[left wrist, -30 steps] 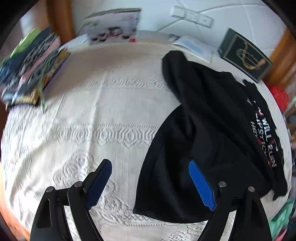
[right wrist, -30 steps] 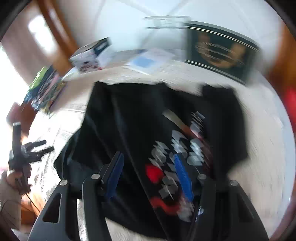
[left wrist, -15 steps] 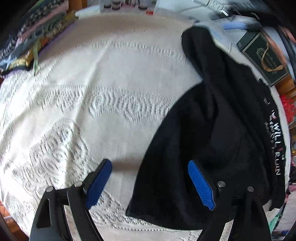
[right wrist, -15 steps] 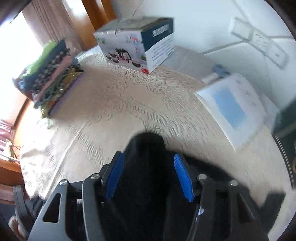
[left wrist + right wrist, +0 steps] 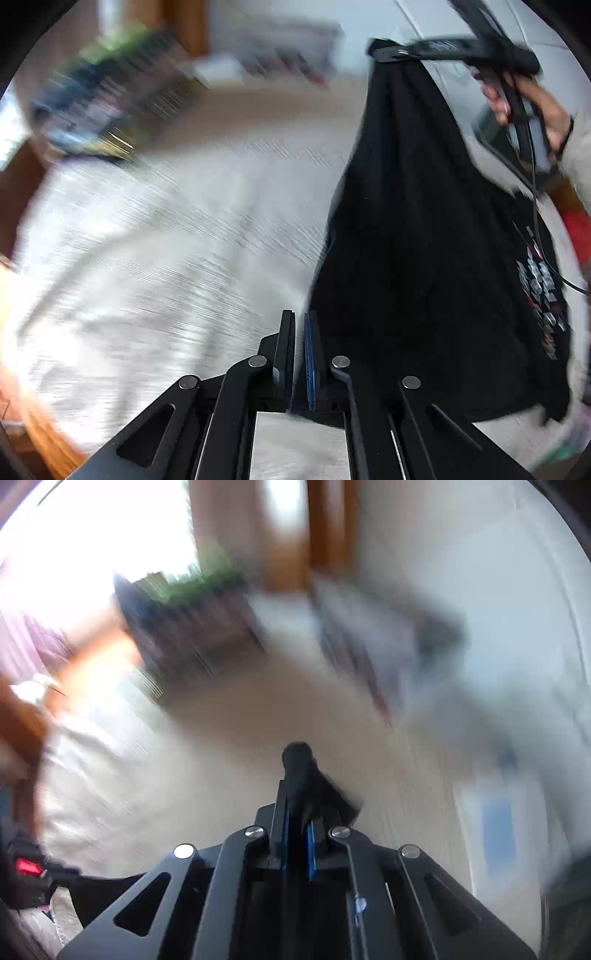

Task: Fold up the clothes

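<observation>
A black T-shirt [image 5: 424,258] with white and red lettering hangs lifted over the white lace-covered table [image 5: 166,240]. My left gripper [image 5: 300,325] is shut on the shirt's lower left edge. My right gripper [image 5: 297,794] is shut on a bunched black corner of the shirt [image 5: 299,764]. In the left wrist view the right gripper [image 5: 384,51] shows at the top right, holding the shirt's upper corner, with the person's hand behind it. Both views are heavily motion-blurred.
A stack of folded colourful fabrics [image 5: 99,96] lies at the table's far left. A box [image 5: 280,59] stands at the back by the white wall. A paper with a blue patch [image 5: 498,830] lies at the right. Wooden table edge [image 5: 40,435] at lower left.
Both grippers have shut on the black shirt, the left on its lower edge, the right on its upper corner. The shirt has been lifted off the table and both hands are moving fast.
</observation>
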### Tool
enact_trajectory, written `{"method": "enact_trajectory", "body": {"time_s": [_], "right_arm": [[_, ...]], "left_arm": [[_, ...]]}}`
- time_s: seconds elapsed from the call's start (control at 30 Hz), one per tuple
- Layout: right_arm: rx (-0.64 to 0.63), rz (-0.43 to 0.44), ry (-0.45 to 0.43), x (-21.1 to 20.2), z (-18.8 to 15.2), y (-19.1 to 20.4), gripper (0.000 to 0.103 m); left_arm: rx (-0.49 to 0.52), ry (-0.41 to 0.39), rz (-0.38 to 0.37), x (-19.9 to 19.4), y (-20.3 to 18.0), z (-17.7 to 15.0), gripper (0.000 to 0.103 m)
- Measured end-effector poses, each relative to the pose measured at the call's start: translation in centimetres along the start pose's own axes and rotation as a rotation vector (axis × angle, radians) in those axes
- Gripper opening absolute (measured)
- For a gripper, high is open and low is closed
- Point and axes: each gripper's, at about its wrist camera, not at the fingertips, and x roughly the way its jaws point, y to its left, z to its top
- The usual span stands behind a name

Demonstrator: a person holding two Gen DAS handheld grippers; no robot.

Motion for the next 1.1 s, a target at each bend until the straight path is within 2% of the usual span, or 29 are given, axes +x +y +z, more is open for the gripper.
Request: {"method": "enact_trajectory", "body": {"time_s": [0.03, 0.1, 0.13, 0.17, 0.2, 0.23, 0.37, 0.43, 0.47, 0.5, 0.53, 0.57, 0.6, 0.7, 0.83, 0.93, 1.1], "right_arm": [[0.009, 0.002, -0.056, -0.6, 0.6, -0.2, 0.008], [0.067, -0.046, -0.044, -1.9, -0.4, -1.1, 0.016], [0.099, -0.074, -0.028, -2.6, -1.2, -1.5, 0.034], [0.131, -0.103, -0.012, -3.3, -1.9, -2.0, 0.057], [0.164, -0.132, 0.004, -4.0, -2.6, -2.4, 0.064], [0.196, -0.160, 0.020, -4.6, -3.3, -2.9, 0.067], [0.325, -0.275, 0.085, -7.3, -6.2, -4.7, 0.067], [0.421, -0.346, 0.118, -11.9, -11.0, -5.6, 0.067], [0.463, -0.372, 0.131, -13.5, -13.0, -5.9, 0.067], [0.520, -0.398, 0.147, -15.4, -15.8, -6.3, 0.067], [0.587, -0.430, 0.162, -17.8, -19.1, -6.6, 0.067], [0.655, -0.463, 0.177, -20.2, -22.6, -7.0, 0.067], [0.715, -0.496, 0.190, -22.5, -25.9, -7.1, 0.067], [0.881, -0.565, 0.240, -28.2, -35.1, -6.5, 0.071], [1.064, -0.603, 0.289, -33.2, -45.0, -3.4, 0.075], [1.171, -0.600, 0.267, -35.3, -48.9, 0.2, 0.079], [1.275, -0.620, 0.259, -36.3, -52.6, 4.6, 0.080]], "left_arm": [[-0.020, 0.002, 0.023, -0.3, 0.7, 0.1, 0.005], [-0.054, 0.026, 0.039, 0.5, 1.9, 0.6, 0.006], [-0.071, 0.039, 0.046, 1.0, 2.4, 0.8, 0.006], [-0.069, 0.066, 0.042, 1.7, 2.8, 1.2, 0.006], [-0.066, 0.073, 0.031, 2.1, 2.9, 1.5, 0.007], [-0.063, 0.078, 0.019, 2.4, 2.9, 1.8, 0.007], [0.002, 0.104, -0.066, 3.4, 1.9, 2.3, 0.013], [0.030, 0.126, -0.076, 4.4, 1.8, 2.9, 0.019], [0.051, 0.138, -0.087, 4.9, 1.6, 2.9, 0.029], [0.066, 0.148, -0.089, 5.4, 1.4, 3.0, 0.047], [0.080, 0.158, -0.090, 5.8, 1.2, 3.0, 0.061], [0.094, 0.160, -0.094, 6.0, 0.8, 2.9, 0.086], [0.102, 0.161, -0.100, 6.2, 0.4, 2.8, 0.092], [0.132, 0.167, -0.104, 6.6, -0.8, 2.2, 0.092], [0.179, 0.171, -0.094, 7.4, -2.0, 1.4, 0.092], [0.214, 0.172, -0.085, 8.0, -2.9, 0.9, 0.092], [0.274, 0.174, -0.071, 9.0, -4.4, -0.1, 0.093]]}}
